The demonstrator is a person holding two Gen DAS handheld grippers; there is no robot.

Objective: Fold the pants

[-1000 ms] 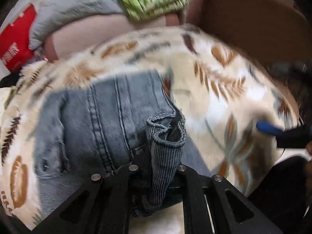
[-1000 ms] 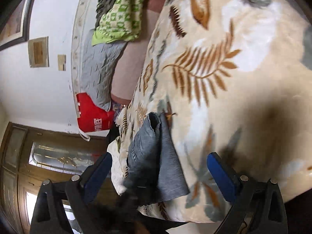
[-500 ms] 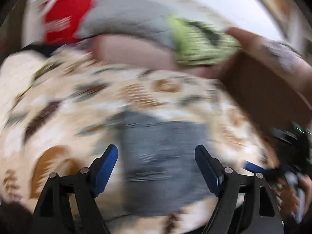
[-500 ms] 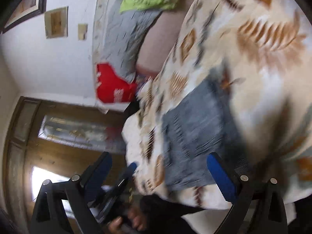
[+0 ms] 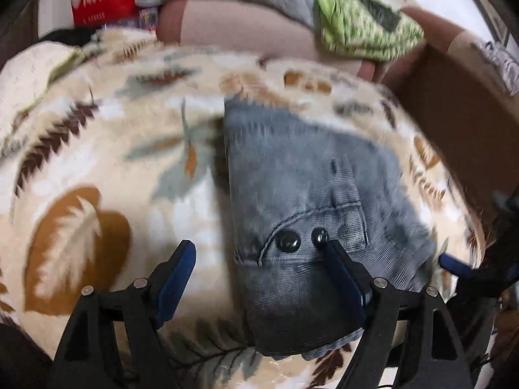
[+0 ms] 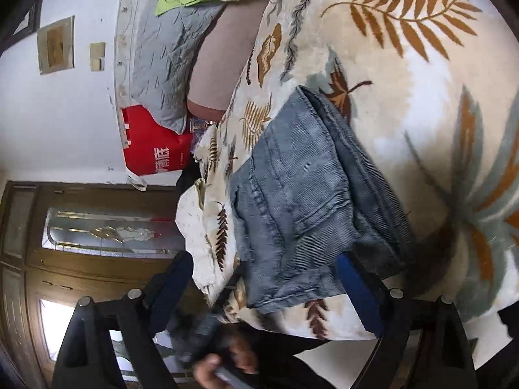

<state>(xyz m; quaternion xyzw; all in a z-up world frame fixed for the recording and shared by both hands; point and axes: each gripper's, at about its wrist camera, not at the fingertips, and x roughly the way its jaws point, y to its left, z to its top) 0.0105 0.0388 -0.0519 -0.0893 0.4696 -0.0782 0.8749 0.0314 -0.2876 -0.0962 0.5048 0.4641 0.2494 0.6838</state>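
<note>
Now the folded grey-blue pants lie on a leaf-patterned blanket near its edge. Both the left tool and right tool hover wide open, gripping nothing.

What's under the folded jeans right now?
The folded jeans lie on the leaf-print blanket, which shows all around them. At their right edge the right wrist view shows stacked denim layers. Whatever sits directly beneath or between those layers is covered.
</note>
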